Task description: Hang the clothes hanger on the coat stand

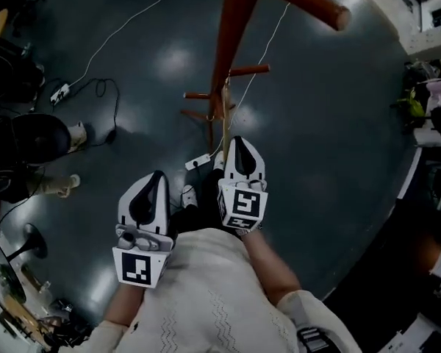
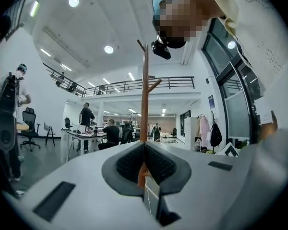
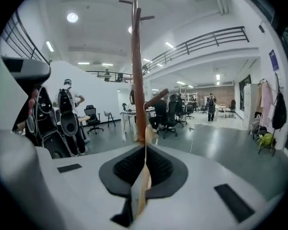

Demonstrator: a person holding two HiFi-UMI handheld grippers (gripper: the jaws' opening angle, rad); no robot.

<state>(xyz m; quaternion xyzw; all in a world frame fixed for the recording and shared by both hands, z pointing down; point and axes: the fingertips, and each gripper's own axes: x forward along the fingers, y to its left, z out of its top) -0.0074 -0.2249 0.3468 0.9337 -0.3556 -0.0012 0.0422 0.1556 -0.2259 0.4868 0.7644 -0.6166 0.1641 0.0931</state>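
The reddish-brown wooden coat stand (image 1: 231, 28) rises straight ahead of me, with short pegs (image 1: 250, 70) and its feet on the dark floor. My right gripper (image 1: 231, 140) is shut on a pale wooden hanger (image 1: 226, 120), which points toward the stand's pole. In the right gripper view the hanger (image 3: 141, 186) sits edge-on between the shut jaws (image 3: 145, 147), its far end close to the pole (image 3: 138, 80). My left gripper (image 1: 159, 173) hangs lower left, shut, with nothing held. In the left gripper view (image 2: 144, 143) the pole (image 2: 145, 95) stands beyond the jaws.
A white power strip (image 1: 198, 161) and cables (image 1: 95, 87) lie on the floor near the stand's base. A dark office chair (image 1: 29, 134) stands at the left, desks (image 1: 434, 20) at the right. People (image 2: 86, 116) stand and sit at tables in the distance.
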